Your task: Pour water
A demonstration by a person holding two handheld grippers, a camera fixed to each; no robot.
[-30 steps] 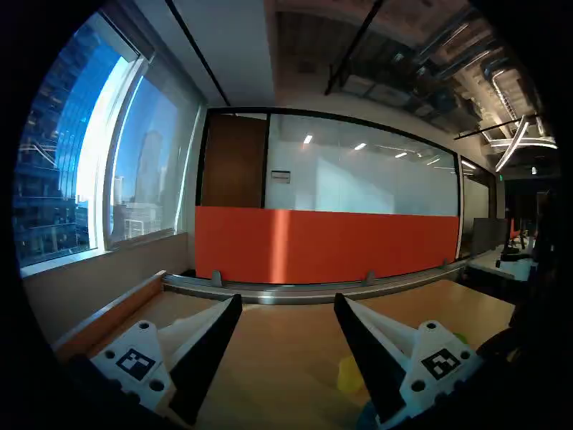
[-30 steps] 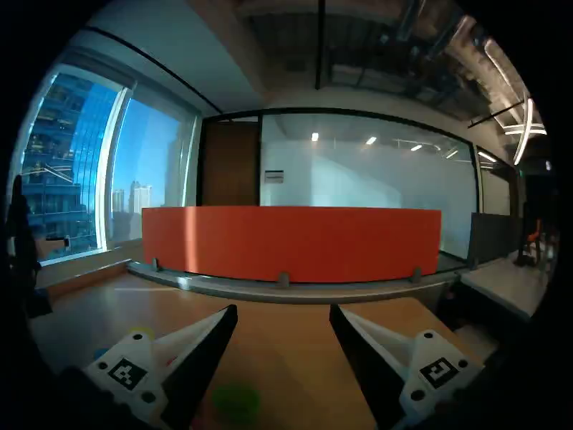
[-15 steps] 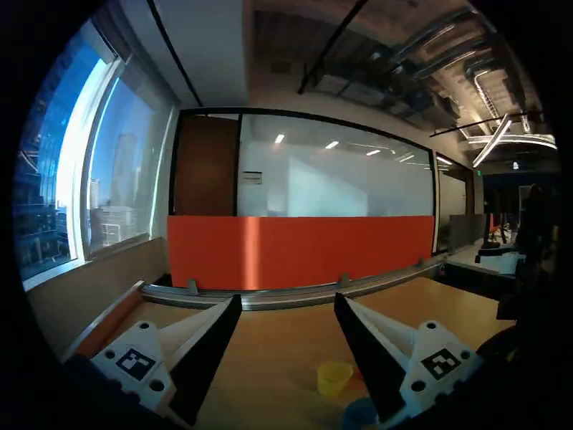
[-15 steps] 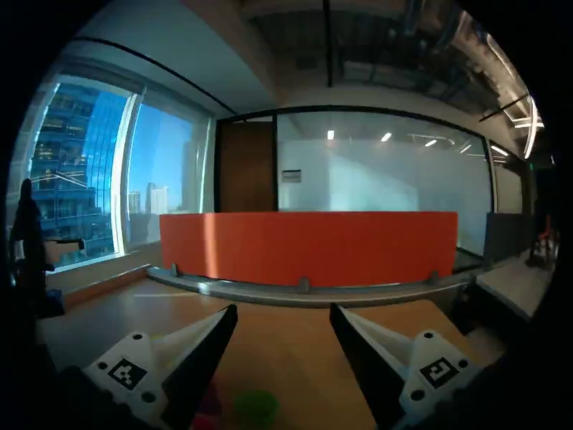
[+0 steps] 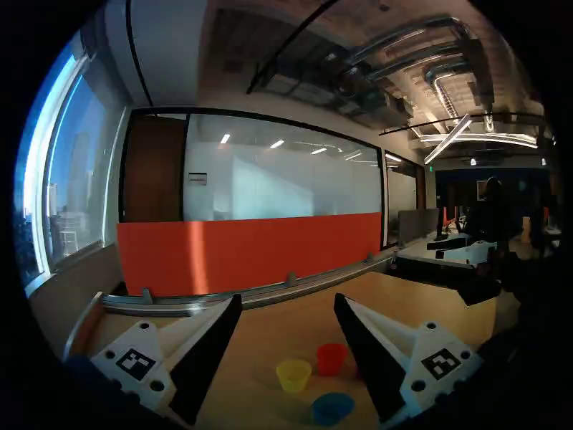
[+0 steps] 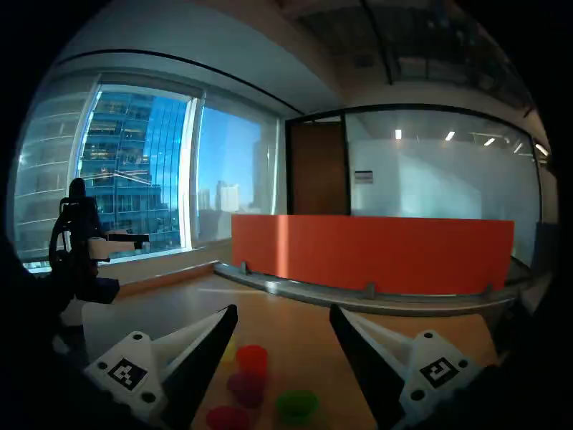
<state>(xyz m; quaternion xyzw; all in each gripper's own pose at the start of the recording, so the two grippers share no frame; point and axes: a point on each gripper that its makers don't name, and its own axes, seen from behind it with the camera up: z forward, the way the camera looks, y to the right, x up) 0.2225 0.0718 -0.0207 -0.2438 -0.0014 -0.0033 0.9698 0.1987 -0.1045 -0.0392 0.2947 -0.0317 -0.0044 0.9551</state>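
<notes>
Left gripper (image 5: 286,297) is hanging over the wooden table (image 5: 430,301) with its fingers spread wide, not pinching or touching anything. Down below the gap, a yellow cup (image 5: 294,374), a red cup (image 5: 331,357) and a blue cup (image 5: 332,408) are sitting close together. Right gripper (image 6: 283,308) is gaping just as wide and is empty too, with a purple cup (image 6: 246,385) and a green cup (image 6: 297,405) sitting below it.

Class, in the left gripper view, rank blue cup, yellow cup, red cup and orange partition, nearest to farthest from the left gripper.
1. Blue cup, just ahead of the left gripper, right.
2. Yellow cup, centre.
3. Red cup, slightly behind, right.
4. Orange partition, desk's far edge.
</notes>
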